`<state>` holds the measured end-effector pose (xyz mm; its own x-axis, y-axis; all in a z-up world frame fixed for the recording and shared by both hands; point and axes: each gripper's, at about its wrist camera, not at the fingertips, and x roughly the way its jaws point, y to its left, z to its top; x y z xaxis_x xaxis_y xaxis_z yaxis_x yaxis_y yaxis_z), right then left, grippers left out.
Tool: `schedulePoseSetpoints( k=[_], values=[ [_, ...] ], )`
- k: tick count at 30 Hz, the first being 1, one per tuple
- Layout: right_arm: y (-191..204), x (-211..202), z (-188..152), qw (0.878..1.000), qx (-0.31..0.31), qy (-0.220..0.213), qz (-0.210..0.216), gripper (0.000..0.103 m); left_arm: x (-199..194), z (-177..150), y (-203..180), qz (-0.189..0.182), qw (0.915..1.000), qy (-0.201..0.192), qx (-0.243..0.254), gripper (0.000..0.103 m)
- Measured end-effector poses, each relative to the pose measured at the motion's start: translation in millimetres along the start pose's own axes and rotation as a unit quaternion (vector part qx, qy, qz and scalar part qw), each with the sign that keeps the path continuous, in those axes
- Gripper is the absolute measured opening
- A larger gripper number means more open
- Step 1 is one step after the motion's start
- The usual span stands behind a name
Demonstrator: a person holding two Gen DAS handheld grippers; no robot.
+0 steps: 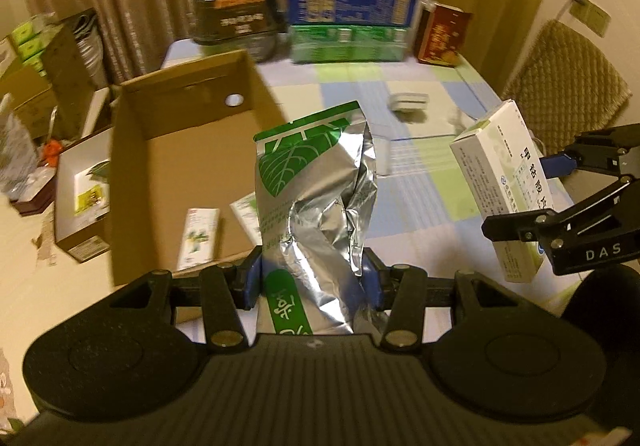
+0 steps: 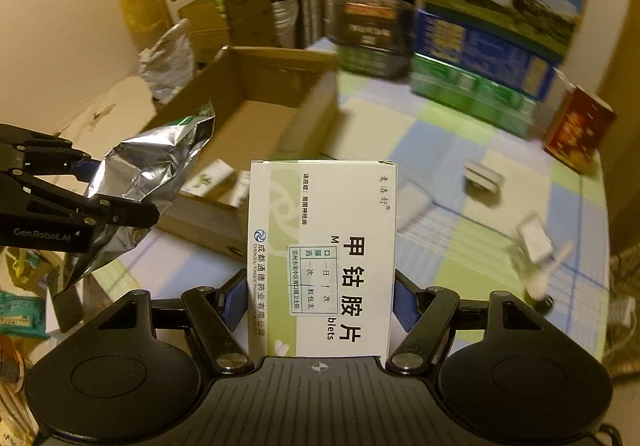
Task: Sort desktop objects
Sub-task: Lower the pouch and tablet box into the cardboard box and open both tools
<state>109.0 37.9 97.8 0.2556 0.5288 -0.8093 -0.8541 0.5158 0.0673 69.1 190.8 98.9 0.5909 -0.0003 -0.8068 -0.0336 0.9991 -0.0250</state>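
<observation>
Your left gripper (image 1: 312, 278) clamps the foil pouch (image 1: 316, 182), upright; cardboard box (image 1: 180, 118) lies ahead-left, nearer it. Right gripper (image 2: 318, 298) clamps the medicine carton (image 2: 320, 258).

1. I am holding a foil bag (image 1: 316, 206) in my left claw (image 1: 312, 278), above the tabletop (image 1: 420, 150), just right of the cardboard box (image 1: 132, 166).
2. My right claw (image 2: 320, 306) is gripping a medicine carton (image 2: 324, 258), off to the bag's right.
3. Two small packets (image 1: 198, 238) are lying inside the cardboard box.
4. Stacked cartons (image 1: 348, 26) are standing along the tabletop's far edge, behind everything.
</observation>
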Motion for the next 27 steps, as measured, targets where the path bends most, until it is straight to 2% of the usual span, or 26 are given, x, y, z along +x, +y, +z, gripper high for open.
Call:
schedulePoseSetpoints(
  k=[11, 20, 27],
  values=[
    [54.4, 36.3, 37.7, 0.999, -0.042, 0.007, 0.025, 0.068, -15.9, -9.9, 65.9, 0.025, 0.9988, -0.008, -0.042, 0.044],
    [71.1, 59.5, 57.6, 0.998, -0.055, 0.011, 0.041, 0.068, -10.0, -8.9, 100.1, 0.035, 0.9974, -0.004, -0.062, 0.044],
    [66.6, 70.2, 78.1, 0.998, -0.034, 0.008, 0.043, 0.068, 1.1, 2.1, 112.9, 0.035, 0.9970, -0.004, -0.068, 0.044]
  ],
)
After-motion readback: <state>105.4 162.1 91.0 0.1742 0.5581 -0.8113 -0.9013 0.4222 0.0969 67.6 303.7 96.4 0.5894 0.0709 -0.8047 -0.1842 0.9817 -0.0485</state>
